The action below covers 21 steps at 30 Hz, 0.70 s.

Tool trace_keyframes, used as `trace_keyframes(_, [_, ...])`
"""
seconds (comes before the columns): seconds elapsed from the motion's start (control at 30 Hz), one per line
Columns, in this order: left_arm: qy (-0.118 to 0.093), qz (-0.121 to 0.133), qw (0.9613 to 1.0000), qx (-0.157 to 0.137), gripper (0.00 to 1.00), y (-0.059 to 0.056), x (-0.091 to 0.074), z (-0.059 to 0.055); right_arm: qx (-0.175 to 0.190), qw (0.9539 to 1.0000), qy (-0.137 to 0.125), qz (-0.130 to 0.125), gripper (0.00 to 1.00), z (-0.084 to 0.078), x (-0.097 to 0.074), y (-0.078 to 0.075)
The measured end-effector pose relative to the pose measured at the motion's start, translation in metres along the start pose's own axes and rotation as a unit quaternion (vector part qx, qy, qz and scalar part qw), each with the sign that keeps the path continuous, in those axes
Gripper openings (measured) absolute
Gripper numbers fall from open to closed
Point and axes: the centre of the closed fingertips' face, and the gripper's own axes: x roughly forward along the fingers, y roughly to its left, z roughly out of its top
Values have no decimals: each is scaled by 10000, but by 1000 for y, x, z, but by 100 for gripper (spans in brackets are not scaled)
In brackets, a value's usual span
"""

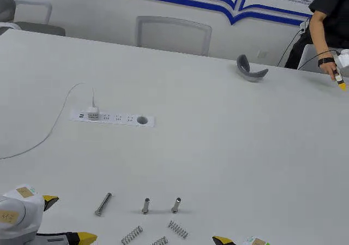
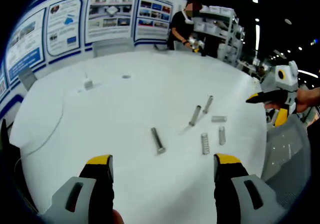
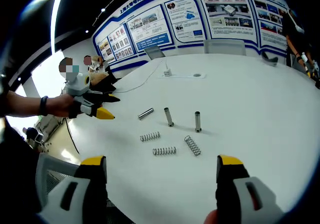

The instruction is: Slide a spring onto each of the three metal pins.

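Three metal pins rest near the table's front edge: one lies flat point(image 1: 102, 203), two stand upright point(image 1: 145, 205) point(image 1: 176, 204). Three loose springs point(image 1: 132, 234) point(image 1: 160, 241) point(image 1: 178, 229) lie just in front of them, none on a pin. My left gripper point(image 1: 68, 219) is at the bottom left, open and holding nothing; its own view shows the lying pin point(image 2: 158, 140) ahead of its spread jaws point(image 2: 163, 159). My right gripper point(image 1: 223, 240) peeks in at the bottom edge; it is open point(image 3: 161, 160), with the springs point(image 3: 164, 150) and upright pins point(image 3: 197, 121) in front of it.
A white power strip point(image 1: 112, 117) with a plugged charger and cable lies mid-table. A grey curved object point(image 1: 250, 70) sits far back right. A chair point(image 1: 173, 33) stands behind the table. A person point(image 1: 327, 21) works at the far right corner.
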Motion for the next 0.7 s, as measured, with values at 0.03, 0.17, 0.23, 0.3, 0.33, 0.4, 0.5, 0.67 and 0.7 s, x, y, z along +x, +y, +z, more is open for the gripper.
trace_keyframes(0.03, [6,2,10000,4,84,0,1,1,2,10000,6,4,92,0,0,0])
trace_keyframes(0.17, [16,-24,10000,-17,83,0,6,6,1,10000,51,0,92,-2,-2,0])
trace_keyframes(0.23, [3,-30,10000,-29,83,0,9,9,0,10000,75,-6,92,-3,-2,0])
trace_keyframes(0.3, [25,-57,10000,-8,83,0,13,10,2,10000,80,1,92,-2,-2,1])
trace_keyframes(0.33, [37,-65,10000,-7,83,2,15,11,-1,10000,79,0,92,-1,-2,1])
trace_keyframes(0.4, [64,-79,9999,-1,83,3,18,11,-7,10000,88,-3,92,-1,-2,1])
trace_keyframes(0.5, [87,-83,9999,-37,83,5,23,12,-34,9999,92,-29,92,1,-3,-1])
trace_keyframes(0.67, [74,-47,9999,-87,82,10,34,14,-51,9999,95,-39,92,2,-5,-2])
trace_keyframes(0.7, [67,-42,9999,-89,81,11,35,15,-53,9999,100,-39,92,1,-5,-2])
